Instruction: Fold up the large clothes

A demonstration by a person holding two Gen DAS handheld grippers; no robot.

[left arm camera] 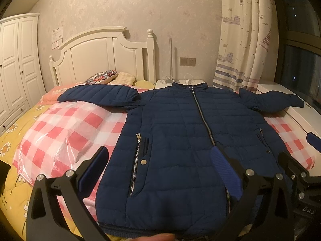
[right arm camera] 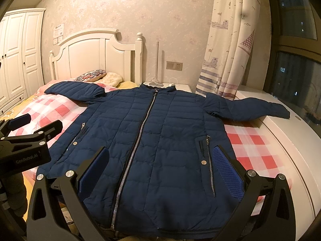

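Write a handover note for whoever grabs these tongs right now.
Left tongs: open, empty, over the jacket's hem.
Right tongs: open, empty, also at the hem.
Jacket: flat on the checked cover on the bed, front up, zipped, both sleeves spread out to the sides; right sleeve reaches onto the white ledge.
Done: laid out.
Left: every fold, likely sleeves in first.

A navy quilted jacket lies flat and zipped, front up, on a red-and-white checked cover over the bed, collar at the far end. Both sleeves spread outward; the right sleeve reaches onto the white ledge beneath the window. The right tool hangs over the near hem, blue-padded fingers spread wide and empty. The left tool shows at the left edge, jaws apart.
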